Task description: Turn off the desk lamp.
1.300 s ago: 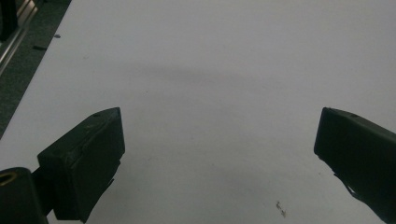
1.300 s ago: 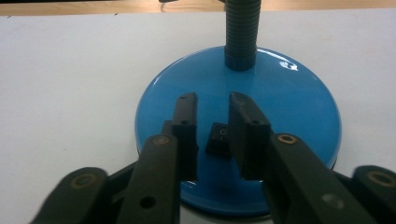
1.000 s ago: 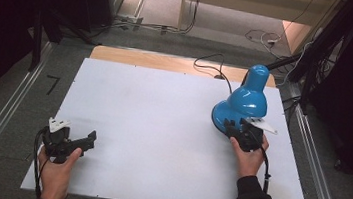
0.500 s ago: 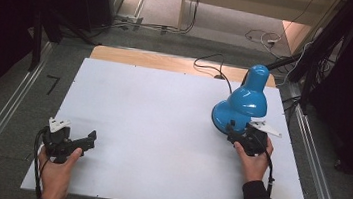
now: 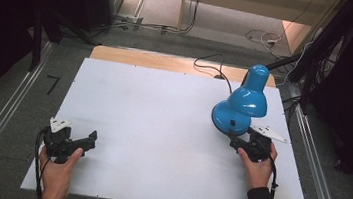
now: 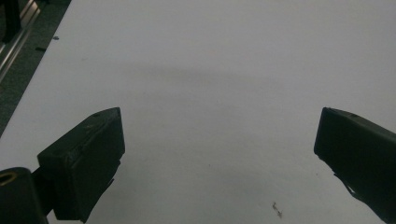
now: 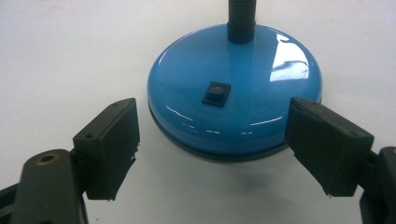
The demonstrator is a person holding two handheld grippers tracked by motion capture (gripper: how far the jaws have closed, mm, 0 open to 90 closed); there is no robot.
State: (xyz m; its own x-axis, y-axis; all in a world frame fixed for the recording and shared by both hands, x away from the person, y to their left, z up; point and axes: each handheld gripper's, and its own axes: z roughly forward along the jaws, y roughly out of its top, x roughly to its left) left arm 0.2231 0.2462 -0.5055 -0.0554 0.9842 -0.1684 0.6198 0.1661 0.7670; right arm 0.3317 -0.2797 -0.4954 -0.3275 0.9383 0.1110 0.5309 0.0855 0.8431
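The left tongs [image 5: 90, 137] are held wide apart over the bare white counter [image 5: 152, 122] at its near left side, with nothing between them. At the near right, the right tongs [image 5: 233, 138] are spread wide too, and their jaws have just been opening; nothing is gripped, and the pads stand just short of the near rim of the glossy blue round metal base of the desk lamp [image 7: 233, 107]. This lamp [image 5: 241, 107] stands upright at the right side of the counter, toward its far part, with the blue shade [image 5: 251, 95] bent over the base. A small black rocker switch [image 7: 216, 93] is seen on top of the base, and behind it the dark flexible neck [image 7: 242, 18] rises. A black cable [image 5: 213, 68] runs from the lamp over the far wooden edge.

If the switch is to be pressed, the smooth domed surface may let a pad slip off. If the base is pushed sideways, the lamp could slide or tip, and the cable could be pulled.

No brand, label or readable writing is seen.
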